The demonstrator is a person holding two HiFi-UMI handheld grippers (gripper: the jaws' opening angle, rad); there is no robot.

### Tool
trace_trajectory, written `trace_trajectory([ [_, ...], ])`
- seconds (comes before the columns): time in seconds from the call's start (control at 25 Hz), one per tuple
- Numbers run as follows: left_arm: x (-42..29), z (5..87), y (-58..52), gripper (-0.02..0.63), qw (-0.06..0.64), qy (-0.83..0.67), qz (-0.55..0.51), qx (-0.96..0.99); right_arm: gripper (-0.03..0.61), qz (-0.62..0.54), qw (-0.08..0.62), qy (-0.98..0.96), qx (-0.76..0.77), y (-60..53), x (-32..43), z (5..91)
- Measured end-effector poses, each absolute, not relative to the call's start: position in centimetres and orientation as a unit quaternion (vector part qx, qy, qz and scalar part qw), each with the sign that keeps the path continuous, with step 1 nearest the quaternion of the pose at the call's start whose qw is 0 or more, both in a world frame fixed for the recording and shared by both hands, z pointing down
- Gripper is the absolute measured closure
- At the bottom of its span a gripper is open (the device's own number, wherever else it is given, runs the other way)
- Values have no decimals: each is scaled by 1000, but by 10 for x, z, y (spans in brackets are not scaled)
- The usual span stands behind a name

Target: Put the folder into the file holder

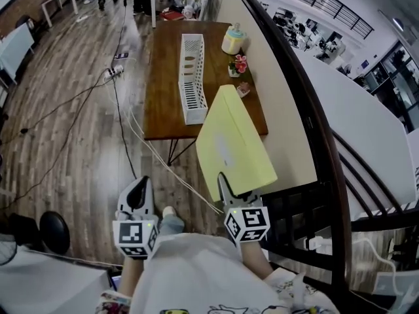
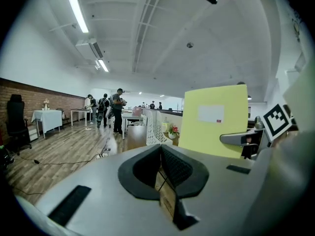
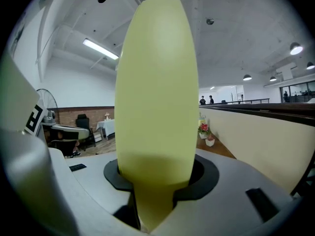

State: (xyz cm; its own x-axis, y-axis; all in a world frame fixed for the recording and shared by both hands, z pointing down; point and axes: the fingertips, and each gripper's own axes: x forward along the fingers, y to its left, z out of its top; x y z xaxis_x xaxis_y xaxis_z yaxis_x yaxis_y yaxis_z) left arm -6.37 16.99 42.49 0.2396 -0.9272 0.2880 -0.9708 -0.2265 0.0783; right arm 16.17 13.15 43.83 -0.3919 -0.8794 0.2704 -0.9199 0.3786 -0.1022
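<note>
A pale yellow folder stands upright in my right gripper, which is shut on its lower edge. In the right gripper view the folder fills the middle and rises out of the jaws of that gripper. My left gripper hangs beside it over the floor, shut with nothing in it; its pads meet. The white slotted file holder lies lengthwise on the brown table ahead. From the left gripper view the folder shows at the right and the file holder far off.
A cream jar and a small flower pot stand at the table's right side. A low wall with a dark railing runs along the right. Cables cross the wooden floor. People stand far back.
</note>
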Motion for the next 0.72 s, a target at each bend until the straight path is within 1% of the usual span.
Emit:
trace_trajectory([
  [0.4,-120,437,116,609,127,-592,94,790,411,121,97,-812,562,88,110,438],
  [0.72,-127,446,113,609,143,-568,99,805,413,102,82,-807,576,83,98,408],
])
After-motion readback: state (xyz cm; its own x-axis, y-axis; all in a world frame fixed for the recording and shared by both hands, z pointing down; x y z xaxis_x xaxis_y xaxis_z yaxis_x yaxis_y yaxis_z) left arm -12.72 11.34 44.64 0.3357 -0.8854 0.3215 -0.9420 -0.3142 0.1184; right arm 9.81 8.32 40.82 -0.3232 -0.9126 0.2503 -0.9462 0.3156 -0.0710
